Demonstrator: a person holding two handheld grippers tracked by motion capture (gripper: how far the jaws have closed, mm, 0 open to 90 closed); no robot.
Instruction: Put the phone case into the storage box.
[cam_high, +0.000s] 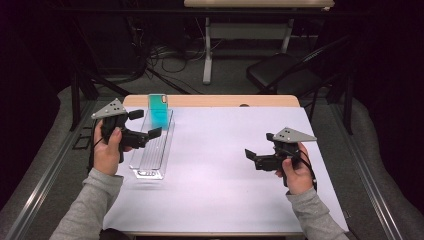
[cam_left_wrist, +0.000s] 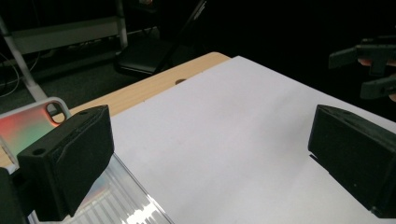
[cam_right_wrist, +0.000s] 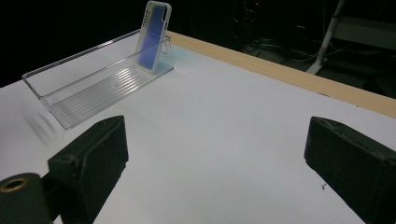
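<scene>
High view: a white surface (cam_high: 225, 170) carries a clear plastic tray (cam_high: 150, 150) at about nine o'clock from its centre, long axis running from six toward twelve. A phone in a pale case (cam_high: 160, 111) stands upright at the tray's far, twelve o'clock end, its face glowing teal. The left tool (cam_high: 145, 134), held in the left hand (cam_high: 107, 150), hangs over the tray's near half, at roughly seven o'clock from the phone and clear of it; its two black jaws stand wide apart with nothing between them. The right tool (cam_high: 252, 159), gripped by the right hand (cam_high: 295, 172), sits well apart at about four o'clock from the surface's centre, pointing toward nine o'clock, jaws likewise spread and empty.

From the left gripper view the jaws rise at either side with bare white surface between them; the phone's corner with its camera cut-out shows at nine o'clock beside the left jaw, the ribbed tray floor below at seven o'clock, and the other tool at two o'clock.

From the right gripper view the tray lies at ten o'clock with the phone leaning against its end wall at eleven o'clock, far beyond the open, empty jaws.
</scene>
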